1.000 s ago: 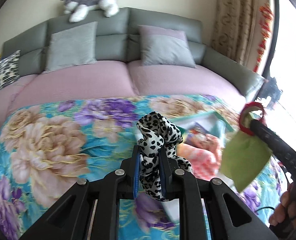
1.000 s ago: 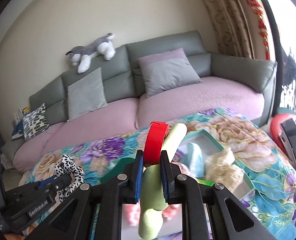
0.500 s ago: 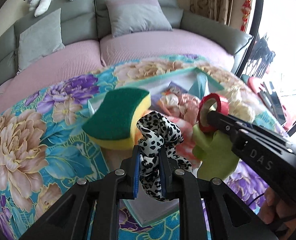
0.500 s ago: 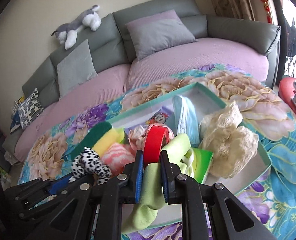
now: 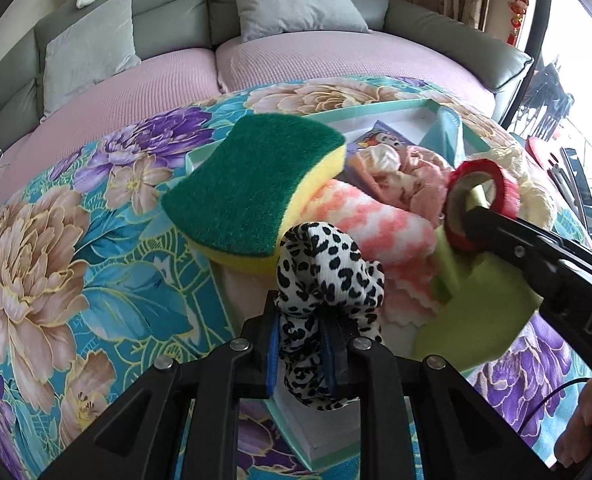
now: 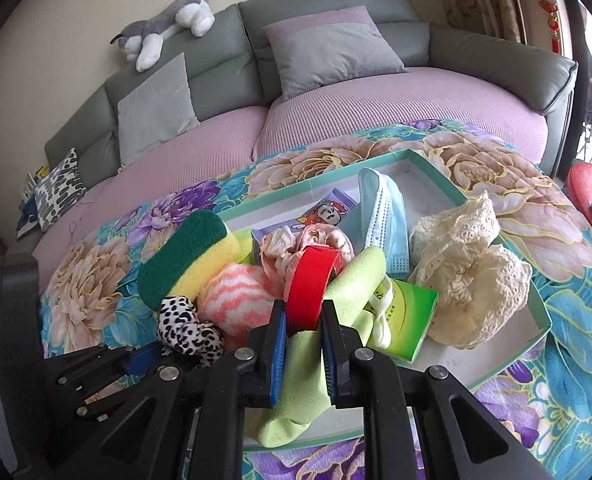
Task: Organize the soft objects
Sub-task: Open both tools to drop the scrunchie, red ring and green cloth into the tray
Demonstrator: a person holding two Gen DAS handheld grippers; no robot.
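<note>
My left gripper (image 5: 302, 350) is shut on a leopard-print scrunchie (image 5: 328, 268), held over the near left corner of a teal-rimmed white box (image 6: 540, 312). The scrunchie also shows in the right wrist view (image 6: 186, 326). My right gripper (image 6: 304, 340) is shut on a lime green cloth (image 6: 308, 392) with a red band (image 6: 312, 284), held over the box's front. The right gripper also shows in the left wrist view (image 5: 476, 220). In the box lie a green-and-yellow sponge (image 5: 252, 184), a pink-striped fluffy sock (image 5: 376, 224), a cream lace piece (image 6: 468, 272) and a blue mask (image 6: 384, 216).
The box sits on a floral teal cloth (image 5: 76, 240) over a table. Behind it is a pink-and-grey sofa (image 6: 336, 112) with grey cushions and a plush husky (image 6: 164, 28). A green carton (image 6: 408, 316) and a cartoon packet (image 6: 324, 212) lie in the box.
Both grippers have come down and closer over the box with their items still held. The box contents now fill the views; the sofa has shifted up and away.
</note>
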